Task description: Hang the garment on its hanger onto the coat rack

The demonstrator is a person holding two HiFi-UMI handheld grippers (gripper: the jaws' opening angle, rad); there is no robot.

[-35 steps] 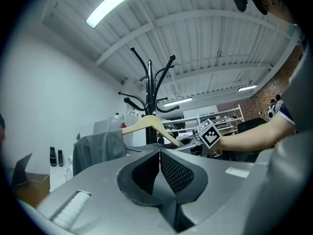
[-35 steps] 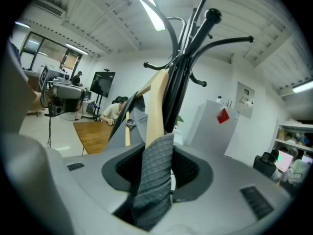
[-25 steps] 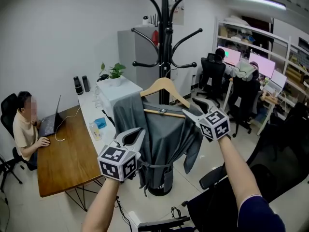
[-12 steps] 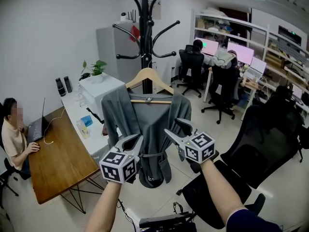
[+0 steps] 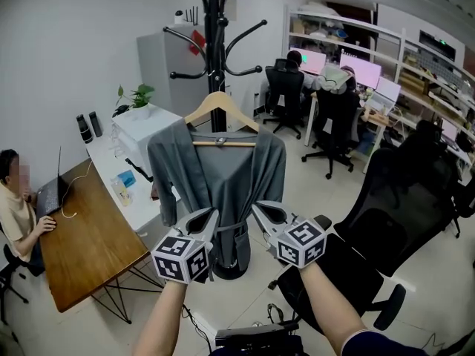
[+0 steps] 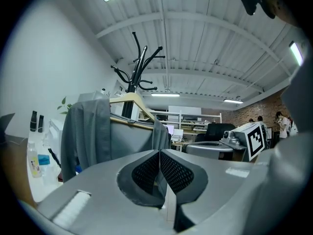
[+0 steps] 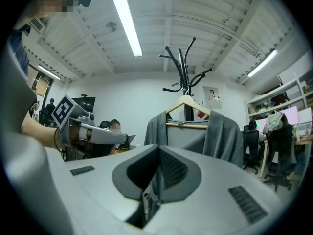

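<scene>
Garment: the grey belted garment point(image 5: 223, 173) is up, draped on the pale wooden hanger point(image 5: 220, 108) against the tall black metal coat rack point(image 5: 214, 28).
Hook: looks seated by the pole, though which rack arm carries it I can't tell.
Left tongs: the left tongs point(image 5: 204, 217) are pressed together, with nothing between them.
Right tongs: the right tongs point(image 5: 263, 215) are closing, the pads meeting on nothing.
Tongs to garment: both sit in front of the cloth and lower than the hanger, clear of it. One is toward each side of the garment, and both gripper views look up at it from a way off.
Step in hand: the hang looks done, so this is the getaway.
How to do it well: draw both tongs straight back and down. Keep off the belt and hem so the hanger doesn't swing or tilt.
Around: brown wooden table point(image 5: 89, 236) to the left, black office chair point(image 5: 386, 228) to the right.
</scene>
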